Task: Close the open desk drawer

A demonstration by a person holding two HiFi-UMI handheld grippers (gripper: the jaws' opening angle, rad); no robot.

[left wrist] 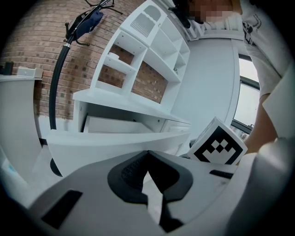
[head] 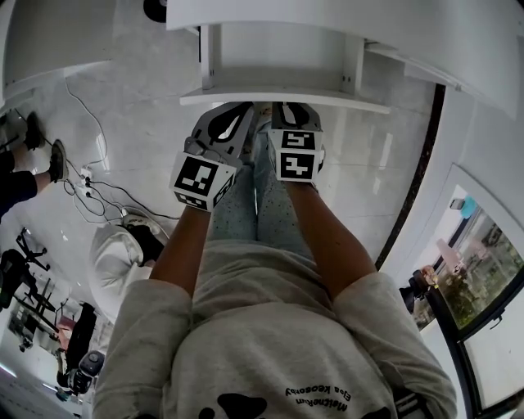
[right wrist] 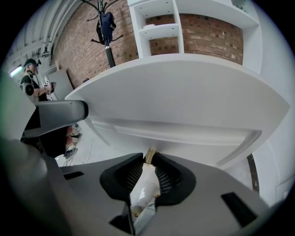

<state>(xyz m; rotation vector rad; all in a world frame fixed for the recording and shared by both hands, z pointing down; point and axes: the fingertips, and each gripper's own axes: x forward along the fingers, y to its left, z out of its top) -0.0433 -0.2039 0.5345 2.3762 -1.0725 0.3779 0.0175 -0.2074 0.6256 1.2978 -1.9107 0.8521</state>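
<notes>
Though shirt print (head: 318, 397) unreadable, L tongs (left wrist: 147, 161) & R tongs (right wrist: 150, 156) both pressed together, prob. against drawer front (head: 286, 99).

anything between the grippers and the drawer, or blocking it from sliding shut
Nothing visible. The left gripper and right gripper are both right at the front of the drawer, and nothing shows sticking up from it or between it and the desk.
</notes>
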